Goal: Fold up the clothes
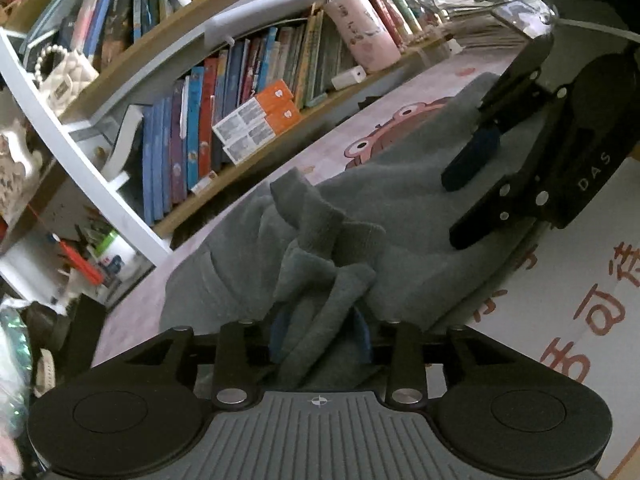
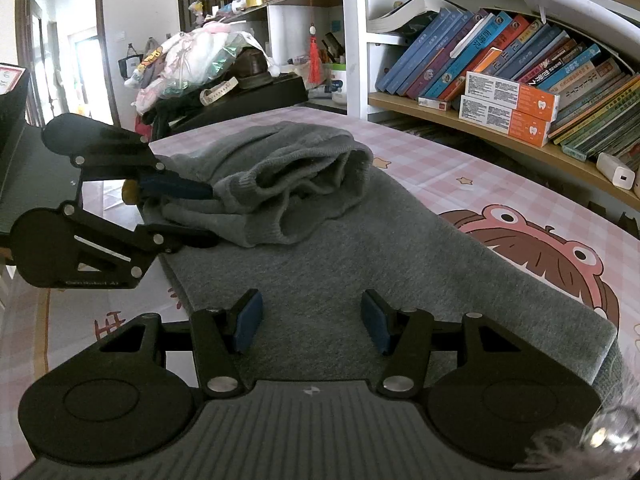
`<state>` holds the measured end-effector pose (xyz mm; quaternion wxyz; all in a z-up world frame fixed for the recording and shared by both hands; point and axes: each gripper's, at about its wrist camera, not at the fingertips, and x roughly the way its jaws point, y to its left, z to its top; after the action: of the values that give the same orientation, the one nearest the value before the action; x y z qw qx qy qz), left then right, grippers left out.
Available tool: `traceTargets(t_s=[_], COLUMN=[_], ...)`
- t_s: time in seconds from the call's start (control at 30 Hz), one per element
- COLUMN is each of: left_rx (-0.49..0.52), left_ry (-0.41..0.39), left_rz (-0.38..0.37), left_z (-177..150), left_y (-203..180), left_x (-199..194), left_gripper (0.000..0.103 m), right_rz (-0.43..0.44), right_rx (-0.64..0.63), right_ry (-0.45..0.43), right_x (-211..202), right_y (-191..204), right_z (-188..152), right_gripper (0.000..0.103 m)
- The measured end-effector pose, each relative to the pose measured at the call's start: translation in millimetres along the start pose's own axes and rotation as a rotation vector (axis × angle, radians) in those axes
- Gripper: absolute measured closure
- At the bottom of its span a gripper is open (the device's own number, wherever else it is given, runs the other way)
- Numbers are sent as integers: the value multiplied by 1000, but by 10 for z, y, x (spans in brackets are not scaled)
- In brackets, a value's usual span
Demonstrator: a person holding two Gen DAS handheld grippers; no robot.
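A grey knit garment (image 2: 360,260) lies along the pink checked tablecloth (image 2: 460,176), with its far end bunched into a loose fold (image 2: 296,176). My left gripper (image 2: 208,216) reaches into that fold from the left. In the left wrist view a strip of the grey garment (image 1: 400,208) runs between the blue pads of the left gripper (image 1: 320,336), which stand apart around it without squeezing. My right gripper (image 2: 312,320) hovers open over the flat near part of the garment, nothing between its pads. The left wrist view shows the right gripper (image 1: 456,212) at the upper right, above the cloth.
A curved bookshelf (image 2: 500,60) full of books runs along the table's right side, with orange boxes (image 2: 508,108) and a white charger (image 2: 618,176) on its lower board. A heap of bags and soft things (image 2: 200,60) sits past the table's far end.
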<state>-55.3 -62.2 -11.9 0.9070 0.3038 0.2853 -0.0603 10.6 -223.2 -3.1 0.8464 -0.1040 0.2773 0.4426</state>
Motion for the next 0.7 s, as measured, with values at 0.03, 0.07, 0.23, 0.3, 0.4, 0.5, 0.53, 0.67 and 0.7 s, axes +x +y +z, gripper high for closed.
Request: traceTargets(t_s=[0.03, 0.07, 0.23, 0.3, 0.4, 0.5, 0.53, 0.67, 0.7], left_rx=[2, 3, 70, 120, 97, 81, 96, 186, 211], left_ry=[-2, -4, -21, -26, -65, -81, -73, -25, -20], left_rz=[4, 8, 58, 118, 176, 203, 198, 125, 120], left_z=[2, 5, 21, 17, 59, 101, 97, 11, -13], left_y=[-5, -11, -102, -99, 44, 136, 113, -124, -183], left_x=[-3, -6, -16, -20, -136, -218, -213, -127, -116], left_gripper=[65, 65, 73, 76, 78, 78, 78, 73, 71], right_rz=[0, 0, 0, 0, 1, 2, 2, 1, 1], right_rx=[0, 0, 0, 0, 1, 2, 2, 2, 2], right_ry=[0, 0, 0, 0, 0, 0, 0, 0, 0], right_x=[0, 0, 2, 1, 3, 2, 0, 2, 1], right_y=[2, 3, 2, 3, 1, -4, -4, -2, -2], right_z=[-1, 0, 0, -1, 0, 2, 2, 3, 3], right_gripper=[50, 50, 50, 50, 50, 50, 50, 50, 50])
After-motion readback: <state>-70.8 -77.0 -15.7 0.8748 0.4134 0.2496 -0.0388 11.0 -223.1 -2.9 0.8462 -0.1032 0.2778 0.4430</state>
